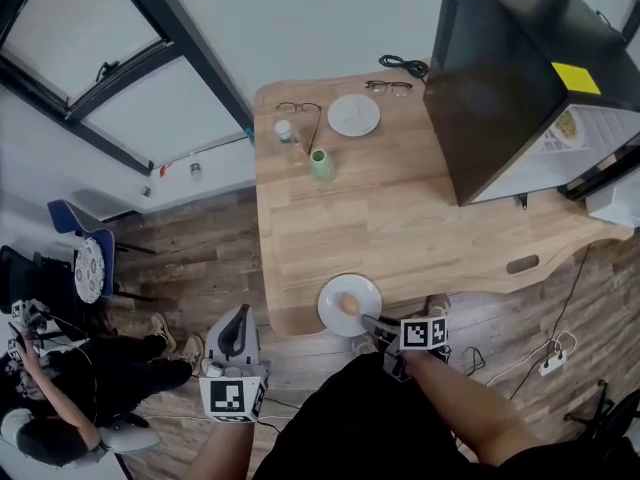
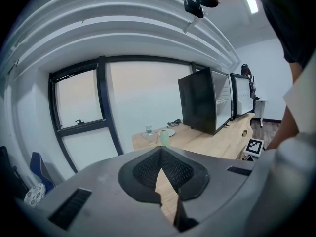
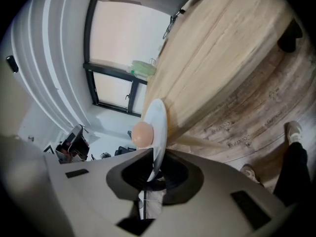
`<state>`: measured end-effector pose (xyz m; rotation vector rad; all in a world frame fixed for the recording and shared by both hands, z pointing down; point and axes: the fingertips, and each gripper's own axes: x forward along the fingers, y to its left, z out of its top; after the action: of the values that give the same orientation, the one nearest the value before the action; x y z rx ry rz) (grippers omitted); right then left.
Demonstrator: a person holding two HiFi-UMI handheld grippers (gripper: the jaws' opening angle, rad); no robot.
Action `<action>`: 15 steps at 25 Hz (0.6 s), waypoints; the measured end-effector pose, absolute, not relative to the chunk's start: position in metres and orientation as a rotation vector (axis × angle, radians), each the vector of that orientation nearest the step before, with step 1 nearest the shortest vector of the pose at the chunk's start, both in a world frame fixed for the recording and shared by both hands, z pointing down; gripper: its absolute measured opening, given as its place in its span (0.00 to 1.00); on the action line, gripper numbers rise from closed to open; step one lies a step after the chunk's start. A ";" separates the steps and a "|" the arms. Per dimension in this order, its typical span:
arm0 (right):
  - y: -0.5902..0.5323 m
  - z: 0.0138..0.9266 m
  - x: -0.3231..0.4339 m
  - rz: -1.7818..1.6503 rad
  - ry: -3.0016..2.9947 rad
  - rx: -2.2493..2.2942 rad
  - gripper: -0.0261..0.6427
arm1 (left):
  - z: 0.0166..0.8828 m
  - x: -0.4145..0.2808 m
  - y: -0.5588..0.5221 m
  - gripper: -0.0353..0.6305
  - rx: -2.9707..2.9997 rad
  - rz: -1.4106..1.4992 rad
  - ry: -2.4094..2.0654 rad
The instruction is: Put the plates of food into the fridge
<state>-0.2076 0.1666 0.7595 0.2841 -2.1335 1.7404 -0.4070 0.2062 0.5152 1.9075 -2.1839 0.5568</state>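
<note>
A white plate (image 1: 330, 296) with a round orange piece of food (image 1: 349, 305) sits at the wooden table's (image 1: 400, 218) near edge. My right gripper (image 1: 372, 324) is shut on its near rim. In the right gripper view the plate (image 3: 158, 125) stands edge-on between the pads, with the food (image 3: 142, 134) on its left face. My left gripper (image 1: 238, 320) hangs below the table edge to the left, shut and holding nothing; its tips (image 2: 161, 154) meet. The black fridge (image 1: 510, 78) stands at the table's far right with its door open. An empty white plate (image 1: 353, 115) lies at the far side.
A green cup (image 1: 322, 164), a small bottle (image 1: 286, 132) and two pairs of glasses (image 1: 298, 108) are on the far half of the table. A person (image 1: 60, 398) sits on the floor at the lower left. A power strip (image 1: 553, 363) lies at the right.
</note>
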 end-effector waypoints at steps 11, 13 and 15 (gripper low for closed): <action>0.133 0.716 -0.197 1.959 -2.205 0.322 0.09 | 0.515 -0.379 0.163 0.06 2.010 0.511 -2.121; 0.123 0.708 -0.189 1.948 -2.221 0.336 0.09 | 0.511 -0.370 0.152 0.06 2.035 0.500 -2.114; 0.113 0.703 -0.178 1.949 -2.221 0.359 0.09 | 0.506 -0.361 0.141 0.06 2.055 0.488 -2.111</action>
<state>-0.1782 0.1133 0.7030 0.3587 -2.2213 1.9495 -0.3610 0.1405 0.5062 2.0554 -2.1113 0.4875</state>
